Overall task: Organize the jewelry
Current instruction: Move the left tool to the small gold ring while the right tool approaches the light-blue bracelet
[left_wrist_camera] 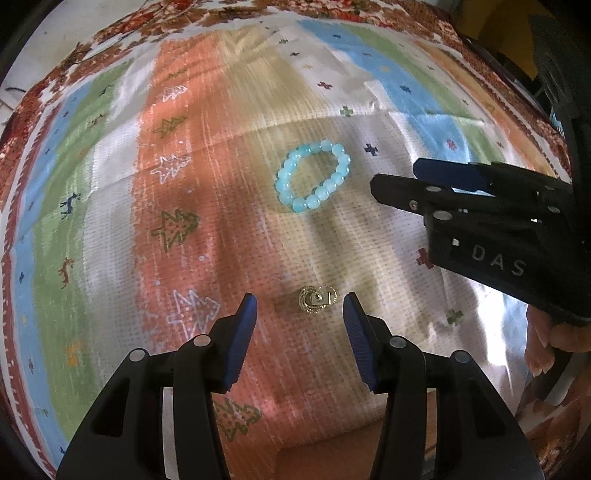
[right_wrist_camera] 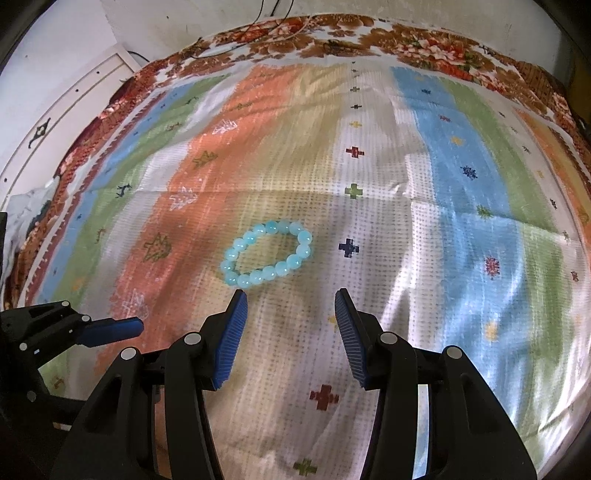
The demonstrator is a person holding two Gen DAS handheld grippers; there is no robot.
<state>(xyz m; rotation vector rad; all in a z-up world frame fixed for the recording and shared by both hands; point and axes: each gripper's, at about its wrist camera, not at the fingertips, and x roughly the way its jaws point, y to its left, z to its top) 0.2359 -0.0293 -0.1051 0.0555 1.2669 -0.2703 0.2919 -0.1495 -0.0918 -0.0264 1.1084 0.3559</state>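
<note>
A light blue beaded bracelet lies flat on the striped cloth; it also shows in the right wrist view. A small gold ring or clasp piece lies on the cloth nearer to me. My left gripper is open and empty, its fingertips on either side of the gold piece and just short of it. My right gripper is open and empty, just short of the bracelet. The right gripper also shows from the side in the left wrist view, to the right of the bracelet.
The striped cloth with small tree, cross and deer patterns covers a floral bedspread. A white wall and panel stand at the far left. The left gripper's fingers show at the left in the right wrist view.
</note>
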